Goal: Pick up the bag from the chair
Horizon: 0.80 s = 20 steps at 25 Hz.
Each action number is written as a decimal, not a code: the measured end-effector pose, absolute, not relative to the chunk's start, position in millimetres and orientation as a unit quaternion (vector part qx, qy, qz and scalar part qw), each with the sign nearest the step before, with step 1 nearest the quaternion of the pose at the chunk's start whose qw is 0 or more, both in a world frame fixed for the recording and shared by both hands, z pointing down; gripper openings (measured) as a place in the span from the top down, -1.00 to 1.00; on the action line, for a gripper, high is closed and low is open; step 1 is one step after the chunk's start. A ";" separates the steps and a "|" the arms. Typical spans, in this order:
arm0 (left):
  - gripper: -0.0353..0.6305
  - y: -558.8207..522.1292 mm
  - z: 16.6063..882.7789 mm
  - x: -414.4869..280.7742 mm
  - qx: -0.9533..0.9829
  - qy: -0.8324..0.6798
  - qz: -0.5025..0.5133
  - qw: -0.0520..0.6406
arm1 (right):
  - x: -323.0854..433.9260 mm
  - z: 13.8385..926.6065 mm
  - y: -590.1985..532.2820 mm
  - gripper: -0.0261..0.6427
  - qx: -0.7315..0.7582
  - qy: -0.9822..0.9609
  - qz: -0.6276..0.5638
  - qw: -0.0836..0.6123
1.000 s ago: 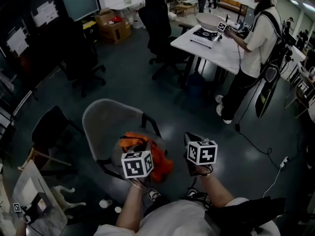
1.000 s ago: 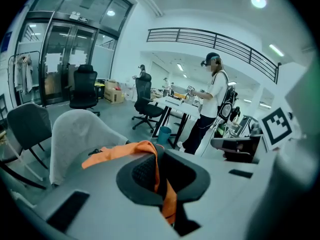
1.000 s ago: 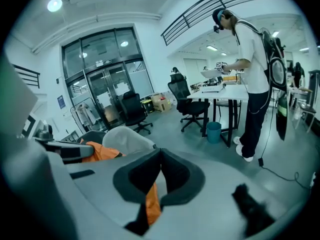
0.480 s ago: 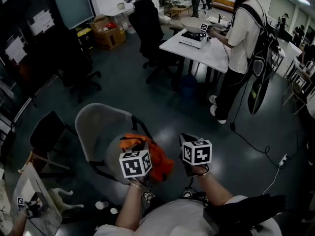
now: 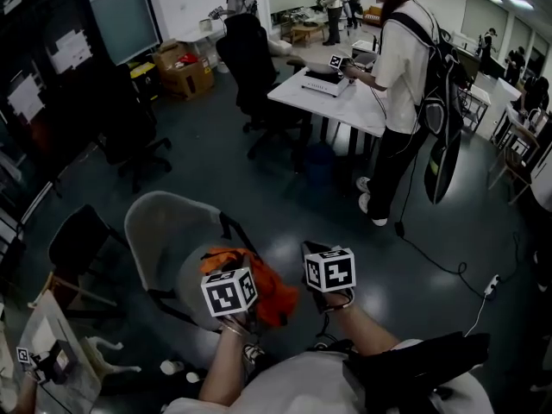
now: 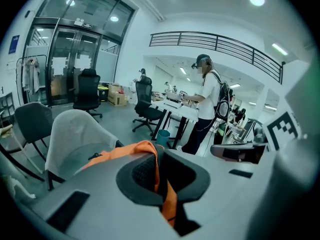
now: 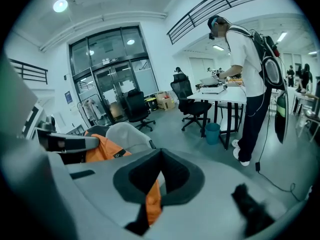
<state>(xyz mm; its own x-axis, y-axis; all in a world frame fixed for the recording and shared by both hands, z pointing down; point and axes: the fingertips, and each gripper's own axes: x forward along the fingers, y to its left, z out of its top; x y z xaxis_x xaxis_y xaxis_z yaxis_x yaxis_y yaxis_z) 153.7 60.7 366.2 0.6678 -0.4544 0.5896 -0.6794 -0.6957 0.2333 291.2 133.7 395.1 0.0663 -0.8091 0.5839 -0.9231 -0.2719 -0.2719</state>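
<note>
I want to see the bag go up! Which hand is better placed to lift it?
Left, probably. The left gripper sits right over the bag and chair, shut on its orange strap. The right gripper also pinches orange cloth, but from the side.

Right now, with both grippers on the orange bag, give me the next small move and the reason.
Probably raise both together, straight up: the left gripper and right gripper are each shut on the orange fabric bag, whose body hangs close by the grey shell chair and its seat.
</note>
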 end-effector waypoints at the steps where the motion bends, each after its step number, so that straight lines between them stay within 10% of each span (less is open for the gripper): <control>1: 0.81 61.9 365.9 153.4 0.885 -0.320 0.253 0.223 | 290.9 394.4 134.2 0.83 0.726 -0.597 0.330 0.089; 20: 0.81 55.5 369.4 141.6 0.882 -0.325 0.262 0.220 | 275.9 398.0 121.8 0.83 0.719 -0.605 0.331 0.090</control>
<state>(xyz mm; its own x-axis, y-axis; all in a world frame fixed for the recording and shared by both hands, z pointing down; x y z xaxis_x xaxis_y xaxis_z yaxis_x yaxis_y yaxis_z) 141.6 55.5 369.4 0.6521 -0.4575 0.6045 -0.6880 -0.6920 0.2185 275.9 121.8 398.0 0.0494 -0.8100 0.5844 -0.9288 -0.2524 -0.2713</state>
